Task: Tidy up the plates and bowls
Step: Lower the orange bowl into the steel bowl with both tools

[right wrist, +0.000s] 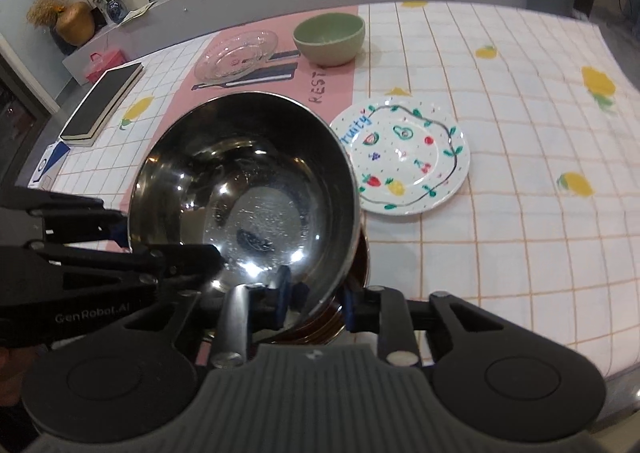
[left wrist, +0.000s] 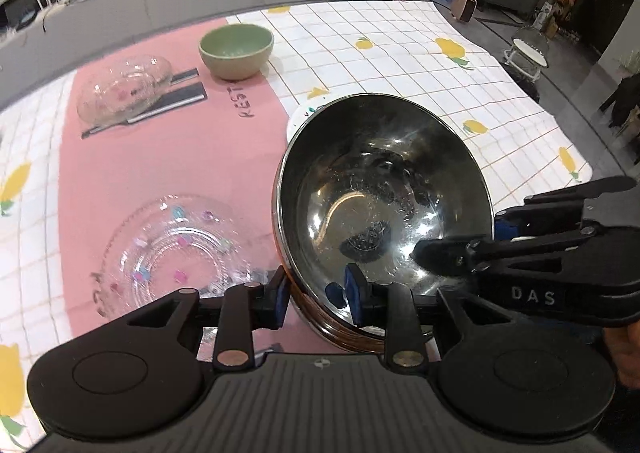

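Table surface: a white checked cloth (right wrist: 500,101) with yellow fruit prints, and a pink mat (left wrist: 168,157) laid across its left part.

Left to right in the right wrist view: a closed black book (right wrist: 102,103) lies at the table's left edge. A clear glass plate (right wrist: 236,55) sits tilted on dark strips at the far end of the mat. A green bowl (right wrist: 330,37), empty, stands just beside it at the mat's edge. A white painted plate (right wrist: 416,157) with fruit drawings, nothing on it, lies flat on the cloth, its left rim hidden behind the steel bowl (right wrist: 244,181).

In the left wrist view a second clear glass dish (left wrist: 168,249) with coloured dots rests on the mat, near left of the steel bowl, and is empty.

The steel bowl is empty and tilted, over the seam between mat and cloth.

Left gripper (left wrist: 318,293): jaws narrowly apart and clamped on the bowl's near rim, one blue pad inside, one outside.

Right gripper (right wrist: 316,299): jaws likewise clamped on the rim of the same bowl, with the wall between the pads.

Each gripper shows in the other's view, gripping at the side.
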